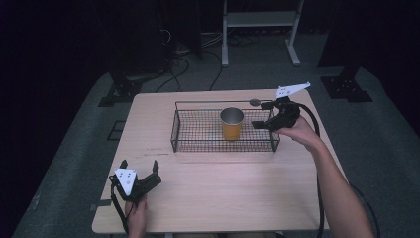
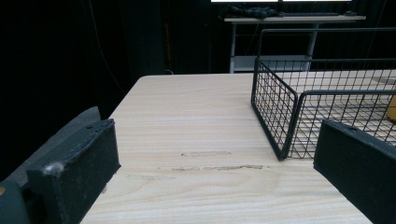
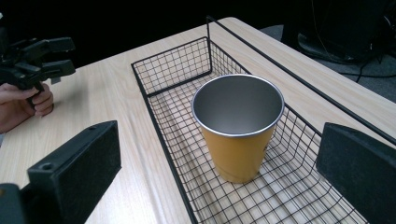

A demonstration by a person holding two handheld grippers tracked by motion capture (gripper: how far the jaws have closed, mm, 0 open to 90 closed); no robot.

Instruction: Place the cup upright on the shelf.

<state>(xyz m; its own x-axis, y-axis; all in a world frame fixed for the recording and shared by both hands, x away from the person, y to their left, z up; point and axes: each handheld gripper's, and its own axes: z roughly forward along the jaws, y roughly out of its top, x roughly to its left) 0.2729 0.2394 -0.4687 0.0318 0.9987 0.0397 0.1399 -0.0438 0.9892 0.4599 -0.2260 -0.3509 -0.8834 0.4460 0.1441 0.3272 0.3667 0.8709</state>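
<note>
We see an orange tumbler with a bare metal inside and rim (image 1: 232, 123) standing upright on the floor of a black wire basket (image 1: 198, 144), a little toward the basket's right end. The cup is empty and touches neither long wall. The basket is a low rectangle of thin mesh with a raised rail along its far side, and it sits on the far half of a pale wooden table (image 1: 218, 198), closer to the right edge than to the left.

Our right gripper (image 1: 260, 114) is held over the basket's right end, pointing left at the cup; its jaws stand wide apart with nothing between them, and in the right gripper view the cup sits between them but farther off, untouched. A black cable runs back from it along the forearm.

Our left gripper (image 1: 139, 165) rests near the table's near left corner, well apart from the basket, its jaws likewise spread and empty, aimed at the basket's left end
</note>
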